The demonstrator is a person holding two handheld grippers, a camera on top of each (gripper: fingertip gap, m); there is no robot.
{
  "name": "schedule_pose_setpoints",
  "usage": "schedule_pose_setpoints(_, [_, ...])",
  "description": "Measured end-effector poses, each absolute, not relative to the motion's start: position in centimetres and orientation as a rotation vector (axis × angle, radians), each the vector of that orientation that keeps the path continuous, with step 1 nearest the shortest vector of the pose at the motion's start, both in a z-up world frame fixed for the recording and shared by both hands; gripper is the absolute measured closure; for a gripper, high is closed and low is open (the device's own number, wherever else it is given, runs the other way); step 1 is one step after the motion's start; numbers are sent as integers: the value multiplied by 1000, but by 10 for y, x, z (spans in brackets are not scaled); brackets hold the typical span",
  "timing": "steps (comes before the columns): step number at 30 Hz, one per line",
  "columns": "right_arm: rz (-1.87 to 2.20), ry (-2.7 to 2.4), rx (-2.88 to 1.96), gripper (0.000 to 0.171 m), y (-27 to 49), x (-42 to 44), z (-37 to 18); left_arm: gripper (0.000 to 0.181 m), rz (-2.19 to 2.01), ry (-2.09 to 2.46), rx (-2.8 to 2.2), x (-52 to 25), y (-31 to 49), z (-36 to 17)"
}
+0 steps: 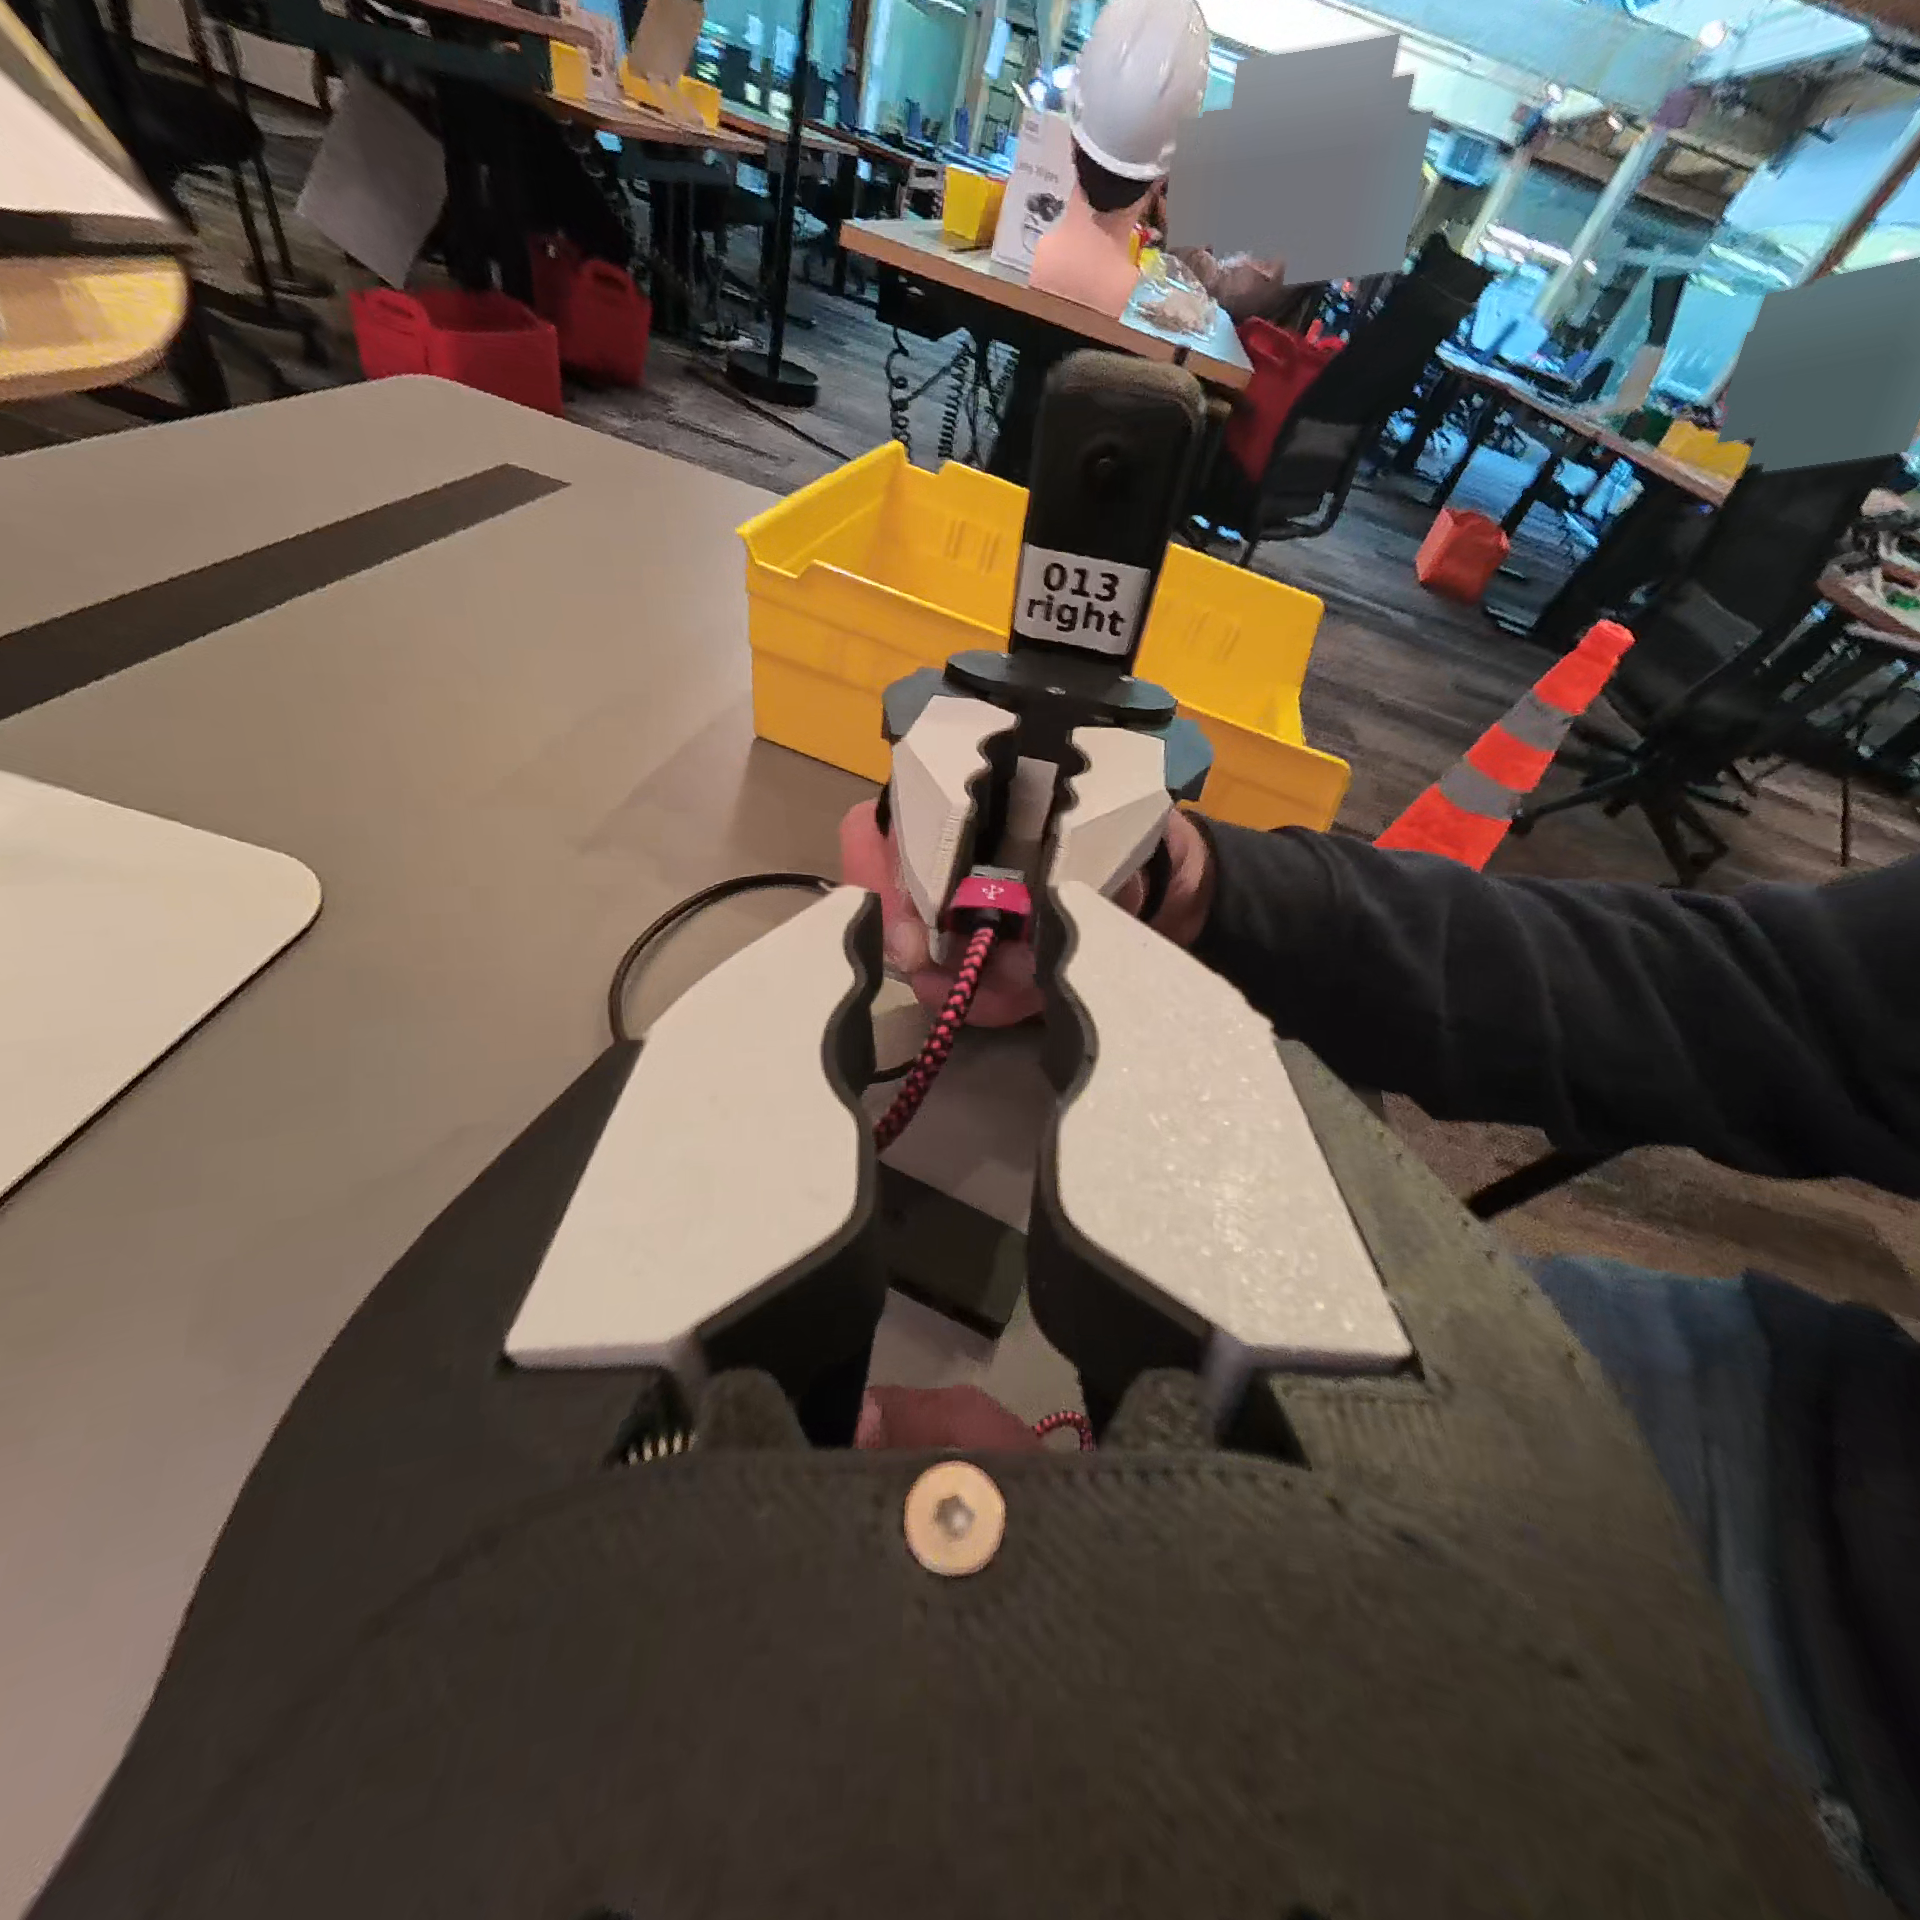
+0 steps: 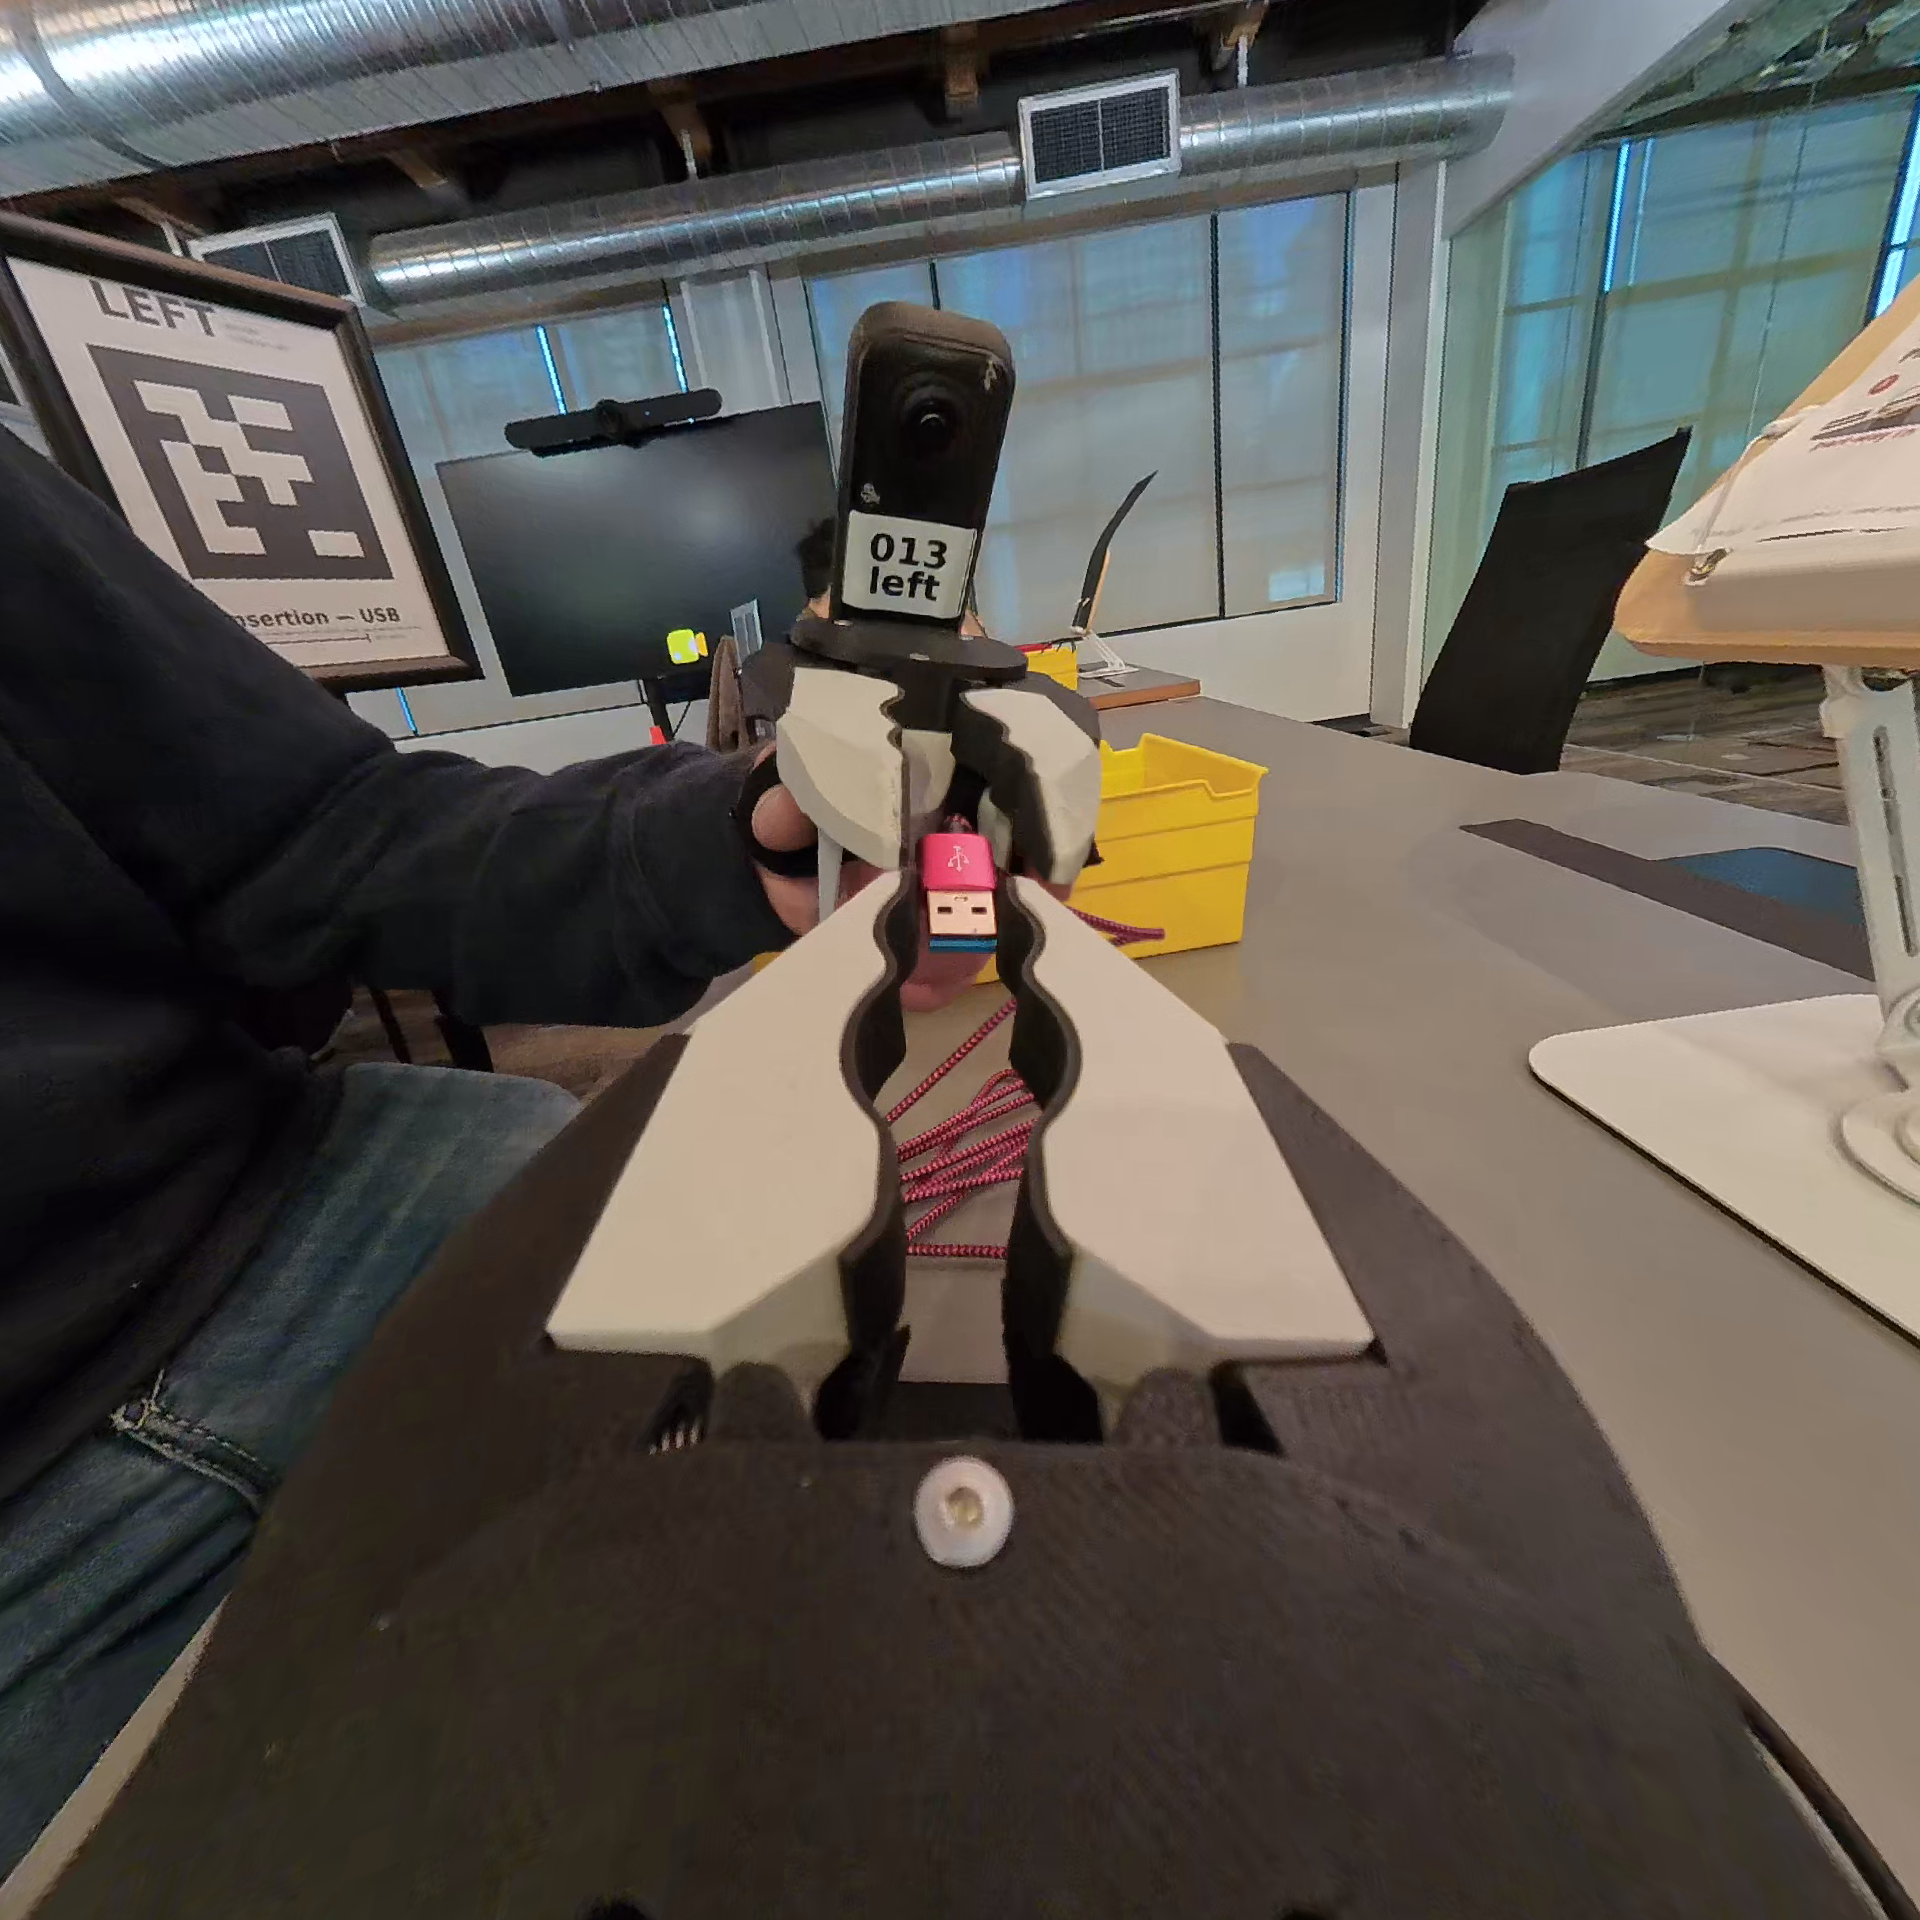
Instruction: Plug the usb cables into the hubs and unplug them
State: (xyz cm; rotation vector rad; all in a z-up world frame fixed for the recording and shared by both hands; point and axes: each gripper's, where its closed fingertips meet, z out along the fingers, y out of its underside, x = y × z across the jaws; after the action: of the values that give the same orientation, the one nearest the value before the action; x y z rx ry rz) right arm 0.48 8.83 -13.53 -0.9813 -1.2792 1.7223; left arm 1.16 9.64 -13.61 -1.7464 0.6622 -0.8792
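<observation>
A pink USB plug [image 2: 961, 883] on a pink-and-black braided cable [image 2: 961, 1153] is pinched between my right gripper's [image 2: 958, 899] fingertips, with its metal end pointing at the right camera. In the left wrist view, the plug [image 1: 992, 902] sits just past my left gripper's [image 1: 961, 906] tips. The left gripper is open, and the cable [image 1: 935, 1039] runs back between its fingers. The two grippers face each other tip to tip above the grey table [image 1: 416, 727]. A grey and black block [image 1: 961, 1164], perhaps a hub, lies under the left fingers, with a black cable loop [image 1: 629, 956] beside it.
A yellow bin [image 1: 862, 623] stands on the table behind the grippers; it also shows in the right wrist view [image 2: 1174, 831]. A stand with a white base plate [image 2: 1714, 1122] is at the right. A framed marker sign [image 2: 229, 468] stands at the left. An orange cone [image 1: 1507, 758] is on the floor. The tips of both grippers are at nearly the same place.
</observation>
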Motion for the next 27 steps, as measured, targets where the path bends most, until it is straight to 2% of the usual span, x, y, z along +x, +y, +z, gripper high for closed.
schedule_pose_setpoints(3, [1738, -1280, -976, 159, 88, 6, -135, 165, -889, 734, -1721, 15, 92, -135])
schedule_pose_setpoints(21, [1788, -1218, -939, 159, 90, 9, -126, 167, -962, 737, -1624, 18, 92, -127])
schedule_pose_setpoints(27, [1733, -1202, -970, 152, 97, 9, -127, 167, -927, 749, -1629, 5, 92, -125])
